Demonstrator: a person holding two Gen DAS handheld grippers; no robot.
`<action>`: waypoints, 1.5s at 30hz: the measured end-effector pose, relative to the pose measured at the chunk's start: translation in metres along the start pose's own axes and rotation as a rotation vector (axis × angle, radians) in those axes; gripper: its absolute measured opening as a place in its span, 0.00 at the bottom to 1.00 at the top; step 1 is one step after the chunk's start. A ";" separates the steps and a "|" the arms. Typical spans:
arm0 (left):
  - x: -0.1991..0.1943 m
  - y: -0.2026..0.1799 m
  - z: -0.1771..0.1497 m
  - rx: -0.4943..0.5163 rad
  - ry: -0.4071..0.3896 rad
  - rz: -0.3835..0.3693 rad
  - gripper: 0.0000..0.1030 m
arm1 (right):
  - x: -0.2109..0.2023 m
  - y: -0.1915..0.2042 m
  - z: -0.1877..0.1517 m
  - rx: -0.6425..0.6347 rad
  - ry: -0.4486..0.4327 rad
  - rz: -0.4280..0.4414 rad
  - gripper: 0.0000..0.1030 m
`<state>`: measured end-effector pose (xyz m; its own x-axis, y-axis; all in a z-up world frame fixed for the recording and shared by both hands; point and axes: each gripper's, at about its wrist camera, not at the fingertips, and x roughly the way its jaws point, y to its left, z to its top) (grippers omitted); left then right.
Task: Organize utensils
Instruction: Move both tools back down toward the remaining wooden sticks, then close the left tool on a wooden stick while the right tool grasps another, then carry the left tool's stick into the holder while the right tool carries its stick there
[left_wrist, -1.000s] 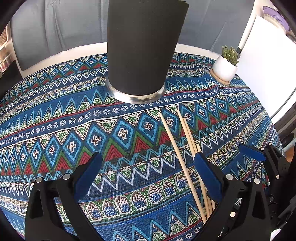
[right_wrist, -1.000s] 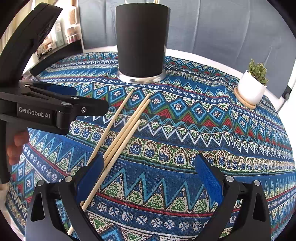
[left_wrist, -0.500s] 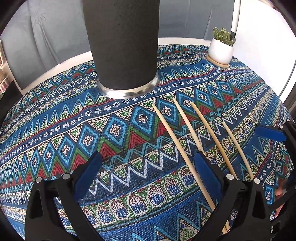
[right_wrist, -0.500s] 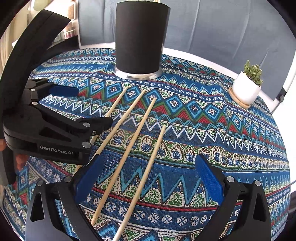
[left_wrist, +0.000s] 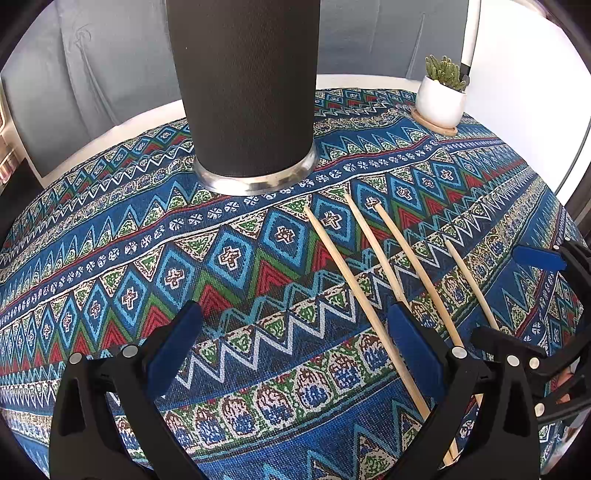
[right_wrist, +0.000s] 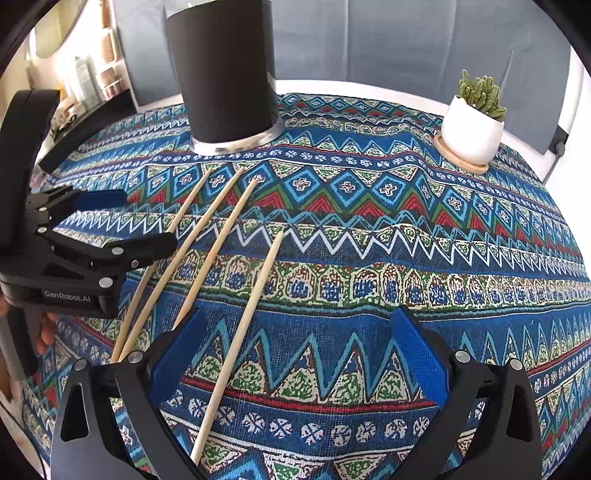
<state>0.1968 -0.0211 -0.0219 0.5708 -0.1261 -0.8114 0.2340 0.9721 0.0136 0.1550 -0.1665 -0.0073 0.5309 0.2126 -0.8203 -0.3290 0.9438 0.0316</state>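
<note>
Since a second ago the four wooden sticks (right_wrist: 225, 236) have gone from a tight bundle to a loose fan, each lying apart from the next on the patterned cloth (right_wrist: 388, 229) that covers the tabletop. Their far tips point toward the black cylindrical holder (right_wrist: 225, 74), which stands upright on its silver base and touches none of them.

From my left wrist view the holder (left_wrist: 245, 85) looms close, and my left gripper (left_wrist: 295, 347) has its jaws spread wide with nothing between them; the sticks (left_wrist: 347, 273) run down past its right blue pad, one of them passing just under it.

My right gripper (right_wrist: 295, 350) is likewise spread and empty. The rightmost stick (right_wrist: 255, 302) lies between its two blue pads near the left one, and the other three pass outside that left pad. In this view my left gripper (right_wrist: 103, 218) sits at the left edge, over the near parts of the sticks, with fingers of my hand (right_wrist: 48, 328) visible below it.

A small cactus in a white pot (right_wrist: 471, 129) stands on a wooden coaster at the far right, well apart from everything else.
</note>
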 end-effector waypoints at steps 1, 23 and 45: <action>0.000 0.000 0.000 0.000 0.000 0.000 0.95 | 0.000 0.000 0.001 -0.004 0.000 0.001 0.94; -0.005 0.003 -0.005 0.000 -0.015 0.003 0.82 | -0.013 -0.017 -0.003 -0.054 0.016 0.088 0.09; -0.073 0.074 -0.034 -0.148 -0.021 0.005 0.05 | -0.063 -0.079 0.001 0.114 -0.095 0.213 0.05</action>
<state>0.1462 0.0671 0.0186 0.5886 -0.1238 -0.7989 0.1136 0.9911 -0.0699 0.1481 -0.2540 0.0429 0.5313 0.4276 -0.7313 -0.3539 0.8964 0.2669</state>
